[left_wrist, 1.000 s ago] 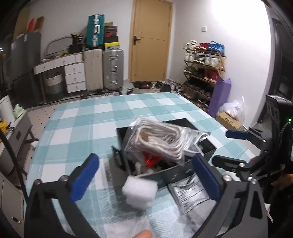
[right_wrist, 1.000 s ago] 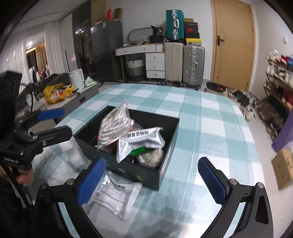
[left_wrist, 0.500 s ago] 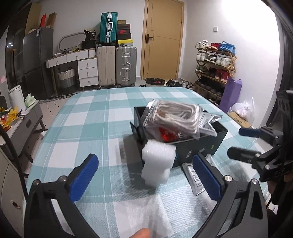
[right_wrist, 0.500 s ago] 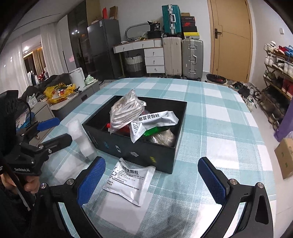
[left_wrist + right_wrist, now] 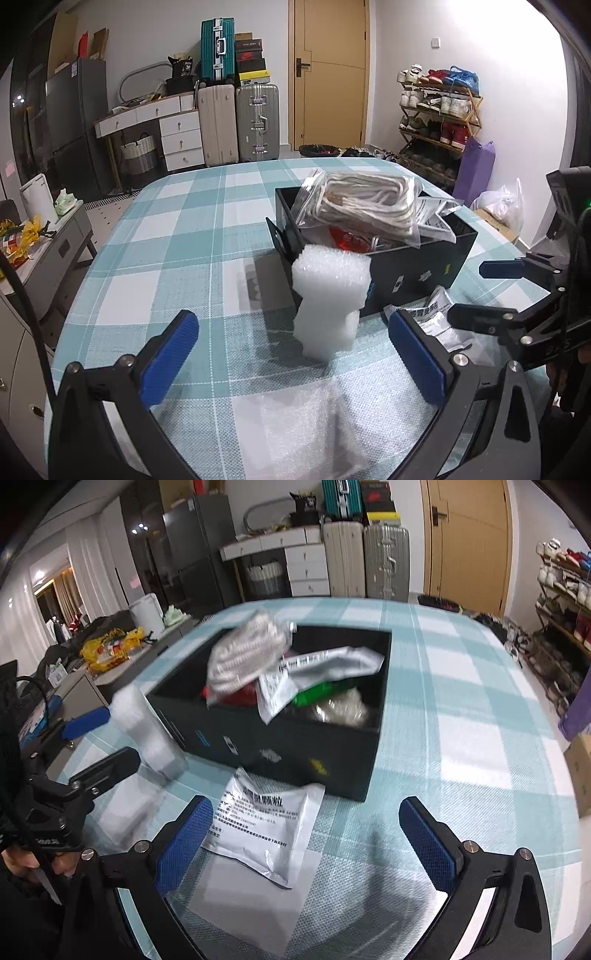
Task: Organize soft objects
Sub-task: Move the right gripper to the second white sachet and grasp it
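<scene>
A black box point(image 5: 417, 269) point(image 5: 295, 746) on the checked table holds a bagged white rope point(image 5: 365, 206) point(image 5: 245, 657), a silver pouch point(image 5: 317, 672) and other soft packs. A roll of white foam wrap point(image 5: 328, 299) point(image 5: 147, 731) stands on end against the box's near-left corner. A white sachet point(image 5: 266, 830) point(image 5: 436, 317) lies flat in front of the box. My left gripper point(image 5: 291, 358) is open and empty just short of the foam roll. My right gripper point(image 5: 306, 842) is open and empty over the sachet.
A flat foam sheet point(image 5: 306, 432) lies on the table under my left gripper. Suitcases point(image 5: 236, 122), drawers and a shoe rack point(image 5: 439, 118) line the room's walls. A low cabinet point(image 5: 55, 243) stands left of the table.
The foam roll has gone from tumbling low by the box to standing upright against it. Both grippers have pulled back from the box; the right one has tilted down toward the sachet.
</scene>
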A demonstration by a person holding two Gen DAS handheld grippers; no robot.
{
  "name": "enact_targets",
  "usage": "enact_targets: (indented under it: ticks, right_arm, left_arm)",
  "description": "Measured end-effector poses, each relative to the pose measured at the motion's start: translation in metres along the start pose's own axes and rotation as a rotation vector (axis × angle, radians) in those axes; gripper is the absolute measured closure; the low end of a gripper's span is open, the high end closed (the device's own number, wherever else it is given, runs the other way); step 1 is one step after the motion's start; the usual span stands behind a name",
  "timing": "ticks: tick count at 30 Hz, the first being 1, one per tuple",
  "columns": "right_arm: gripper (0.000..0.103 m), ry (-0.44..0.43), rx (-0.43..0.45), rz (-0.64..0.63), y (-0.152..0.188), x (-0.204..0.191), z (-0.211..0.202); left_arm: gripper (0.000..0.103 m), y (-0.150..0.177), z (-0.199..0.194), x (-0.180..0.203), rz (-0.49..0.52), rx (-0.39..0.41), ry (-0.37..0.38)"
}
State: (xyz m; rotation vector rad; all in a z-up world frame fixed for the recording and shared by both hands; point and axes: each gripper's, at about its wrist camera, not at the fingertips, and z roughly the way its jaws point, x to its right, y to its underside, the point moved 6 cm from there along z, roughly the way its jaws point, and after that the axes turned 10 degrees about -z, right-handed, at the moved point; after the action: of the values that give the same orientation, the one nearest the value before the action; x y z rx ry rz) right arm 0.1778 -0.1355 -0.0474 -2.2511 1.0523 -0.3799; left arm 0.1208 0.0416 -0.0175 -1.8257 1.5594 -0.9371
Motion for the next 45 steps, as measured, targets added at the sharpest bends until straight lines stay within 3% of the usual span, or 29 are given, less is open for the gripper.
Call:
enact_targets:
  ticks: [11, 23, 28, 45]
  right_arm:
    - [0.001, -0.020, -0.048, -0.025, 0.004, -0.018, 0.022]
    - [0.001, 0.036, -0.118, -0.044, 0.007, -0.031, 0.041]
    - [0.001, 0.076, -0.132, -0.065, 0.006, -0.033, 0.046]
    - [0.002, 0.092, -0.134, -0.051, 0.009, -0.024, 0.044]
  left_arm:
    - [0.000, 0.003, 0.005, -0.004, -0.015, -0.019, -0.004]
    - [0.000, 0.004, 0.008, -0.016, -0.045, -0.039, -0.015]
    - [0.000, 0.004, 0.008, -0.017, -0.034, -0.041, -0.014]
    - [0.000, 0.006, 0.010, -0.009, -0.014, -0.058, 0.000]
